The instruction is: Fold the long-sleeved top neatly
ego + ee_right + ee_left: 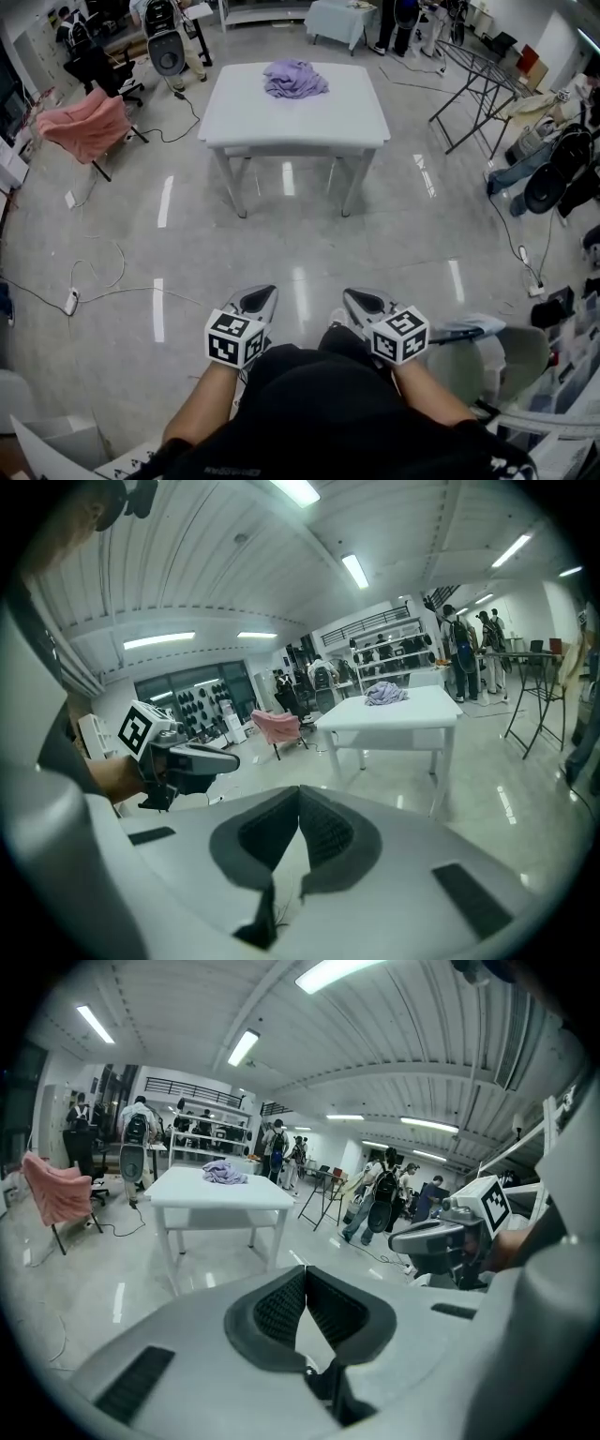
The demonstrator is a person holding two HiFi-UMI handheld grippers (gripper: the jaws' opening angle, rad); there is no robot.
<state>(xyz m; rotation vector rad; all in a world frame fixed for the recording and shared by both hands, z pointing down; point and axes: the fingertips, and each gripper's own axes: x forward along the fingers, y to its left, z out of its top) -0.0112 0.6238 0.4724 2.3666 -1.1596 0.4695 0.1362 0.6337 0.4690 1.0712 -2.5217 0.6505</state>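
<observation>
At the tips of the left gripper (pixel 306 1269) the jaws meet, with nothing between them. Its dark ribbed pads (pixel 279 1309) touch only at the front and leave an empty wedge behind. The right gripper (pixel 298 791) is the same: tips together, nothing held. Both have smooth grey shells and hang side by side over the glossy floor (pixel 300 253), well apart from the table (pixel 281 117).

The top (pixel 294 79) lies at the middle of the table's far edge, in a crumpled lilac heap with no sleeve or hem that I can make out. It looks like thin, soft knit, so I judge it to be light and limp. It should sag from any hold, cling to itself, and slide easily on the smooth white tabletop. It is not fragile, but one pinch would lift only a bunch of cloth. A better hold is probably two spread points, at the shoulders or the hem corners, once the heap is shaken flat, with the ribbed pads biting a single layer.

The table is rectangular with rounded corners and slim white legs. Off its left side, a pink cloth (pixel 89 127) hangs over a chair.
</observation>
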